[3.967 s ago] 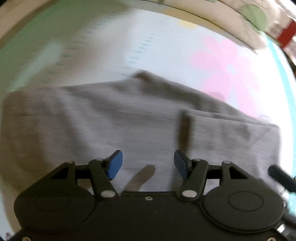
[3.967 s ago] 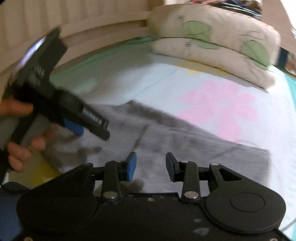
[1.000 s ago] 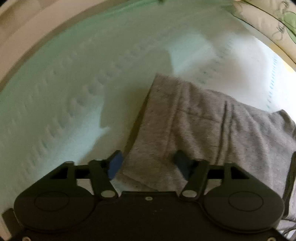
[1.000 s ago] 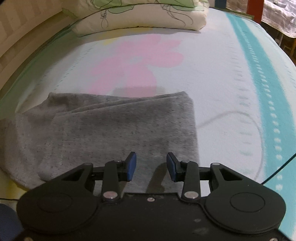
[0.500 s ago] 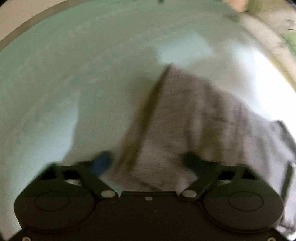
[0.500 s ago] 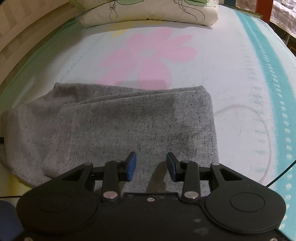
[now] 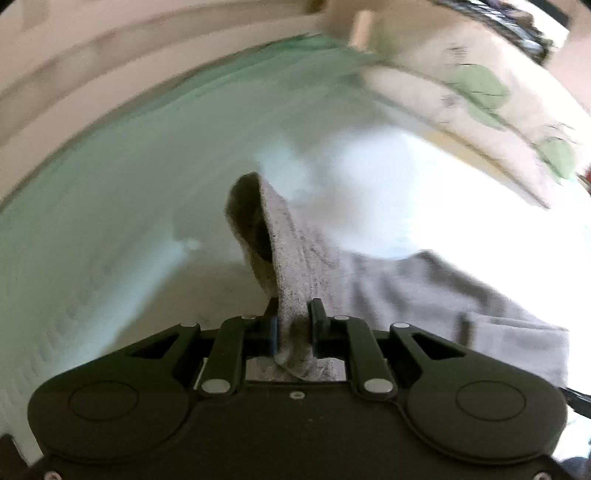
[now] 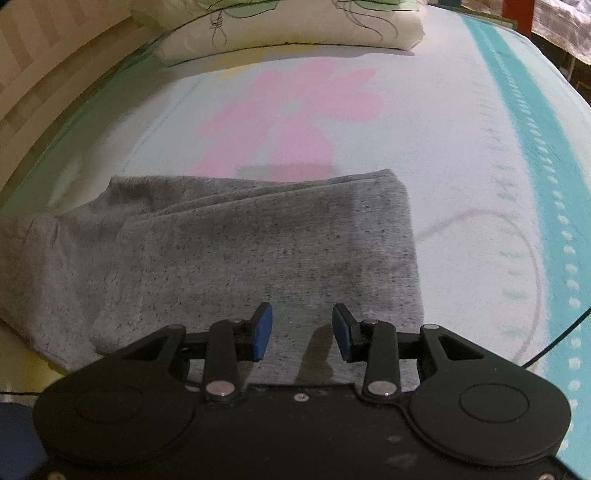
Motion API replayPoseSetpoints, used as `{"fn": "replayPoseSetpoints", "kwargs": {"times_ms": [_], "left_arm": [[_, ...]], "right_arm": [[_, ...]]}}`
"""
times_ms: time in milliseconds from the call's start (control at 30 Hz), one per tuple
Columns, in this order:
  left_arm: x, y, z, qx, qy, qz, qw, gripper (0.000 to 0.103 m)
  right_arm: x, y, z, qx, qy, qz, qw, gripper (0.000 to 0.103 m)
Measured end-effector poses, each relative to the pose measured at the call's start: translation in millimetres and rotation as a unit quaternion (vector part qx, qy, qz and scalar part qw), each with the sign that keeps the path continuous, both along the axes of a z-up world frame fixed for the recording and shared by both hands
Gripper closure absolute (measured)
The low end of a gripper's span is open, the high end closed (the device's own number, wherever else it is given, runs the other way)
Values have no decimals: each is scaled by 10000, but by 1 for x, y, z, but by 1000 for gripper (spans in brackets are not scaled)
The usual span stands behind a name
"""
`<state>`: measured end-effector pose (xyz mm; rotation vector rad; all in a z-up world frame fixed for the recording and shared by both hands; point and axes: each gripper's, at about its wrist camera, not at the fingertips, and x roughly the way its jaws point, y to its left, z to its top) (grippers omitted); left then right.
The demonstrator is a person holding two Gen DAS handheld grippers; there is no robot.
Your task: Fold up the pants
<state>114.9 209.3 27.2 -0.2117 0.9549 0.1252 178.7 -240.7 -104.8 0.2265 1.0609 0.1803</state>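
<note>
On the bed sheet (image 8: 461, 155), the grey pants (image 8: 258, 251) lie partly folded, their left end pinched and raised by the closing left gripper (image 7: 293, 325), right gripper (image 8: 302, 332) hovering agape; another fold seems due.

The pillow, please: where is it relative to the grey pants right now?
In the right wrist view the pillow lies at the far end of the bed, beyond the pink flower print and the grey pants.

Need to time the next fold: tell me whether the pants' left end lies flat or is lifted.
Lifted: the left claw, closing, pinches the grey pants, raising that end into a ridge.
</note>
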Motion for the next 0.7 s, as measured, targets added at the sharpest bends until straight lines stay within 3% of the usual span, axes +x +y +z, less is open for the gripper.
{"fn": "replayPoseSetpoints", "kwargs": {"times_ms": [133, 267, 367, 433, 500, 600, 700], "left_arm": [[-2, -68, 31, 134, -335, -685, 9970, 83], [2, -146, 38, -121, -423, -1472, 9881, 83], [7, -207, 21, -297, -261, -1958, 9798, 85], [11, -243, 3, -551, -47, -2282, 9720, 99], [13, -283, -19, -628, 228, -2527, 9652, 102], [21, -322, -50, -597, 579, -2730, 9584, 101], [13, -327, -52, -640, 745, -2713, 9575, 92]], "right_arm": [[-6, -17, 3, 99, -57, -83, 9999, 64], [-10, -42, 5, 236, -103, -267, 9993, 64], [-14, -62, 7, 341, -140, -459, 9983, 64], [-16, -73, 8, 387, -168, -565, 9975, 64], [-17, -84, 8, 415, -186, -661, 9968, 64], [-16, -95, 7, 464, -171, -753, 9959, 63], [-14, -99, 8, 509, -209, -733, 9958, 63]]}}
